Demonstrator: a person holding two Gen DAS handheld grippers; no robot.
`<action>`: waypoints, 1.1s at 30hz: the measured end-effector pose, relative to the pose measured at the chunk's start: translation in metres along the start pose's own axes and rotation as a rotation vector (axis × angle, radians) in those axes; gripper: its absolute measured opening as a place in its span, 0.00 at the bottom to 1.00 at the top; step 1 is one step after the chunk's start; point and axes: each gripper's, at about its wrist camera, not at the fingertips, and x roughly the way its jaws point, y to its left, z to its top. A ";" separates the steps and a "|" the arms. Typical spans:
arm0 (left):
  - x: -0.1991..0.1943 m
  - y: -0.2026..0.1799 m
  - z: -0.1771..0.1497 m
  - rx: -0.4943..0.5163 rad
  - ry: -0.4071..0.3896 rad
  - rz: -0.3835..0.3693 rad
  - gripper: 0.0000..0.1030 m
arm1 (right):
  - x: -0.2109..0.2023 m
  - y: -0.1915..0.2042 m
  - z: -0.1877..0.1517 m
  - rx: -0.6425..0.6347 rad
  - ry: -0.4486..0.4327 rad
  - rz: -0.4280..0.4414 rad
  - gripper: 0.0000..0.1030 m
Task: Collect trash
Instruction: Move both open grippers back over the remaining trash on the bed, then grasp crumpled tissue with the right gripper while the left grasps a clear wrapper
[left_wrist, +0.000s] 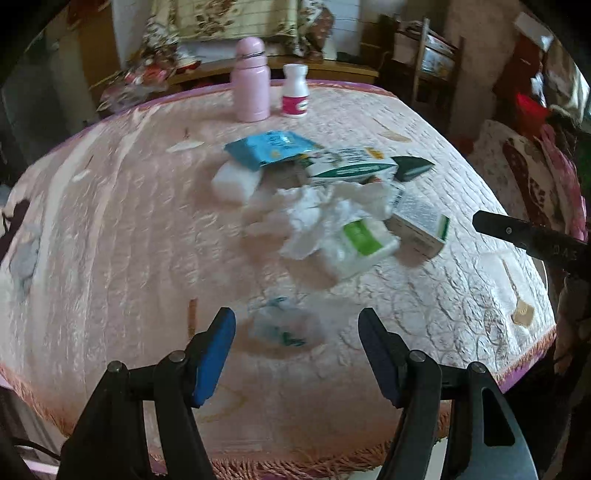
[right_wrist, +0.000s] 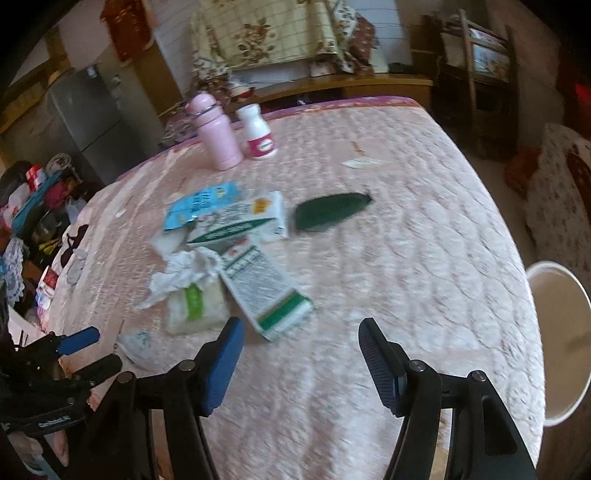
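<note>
I am holding both hand-held grippers, left (left_wrist: 297, 328) and right (right_wrist: 301, 336), wide apart and empty. The trash is lying mid-desk (right_wrist: 424, 277): crumpled tissue (left_wrist: 314, 210), light and soft, pinchable anywhere; the cardboard box (right_wrist: 266, 291) looks stiff, best gripped across its narrow sides.

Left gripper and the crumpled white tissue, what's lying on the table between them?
In the left wrist view, a small clear plastic wrapper with green print lies on the pink tablecloth, just ahead of the open left gripper; beyond it, bare cloth up to the crumpled tissue.
</note>
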 end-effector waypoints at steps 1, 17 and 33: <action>0.000 0.003 0.000 -0.015 -0.005 -0.008 0.68 | 0.002 0.004 0.002 -0.006 -0.002 0.003 0.66; 0.040 0.017 0.000 -0.055 0.008 -0.101 0.78 | 0.040 0.066 0.027 -0.138 0.007 0.058 0.66; 0.033 0.075 0.017 -0.130 0.005 -0.063 0.22 | 0.116 0.135 0.048 -0.310 0.112 0.085 0.73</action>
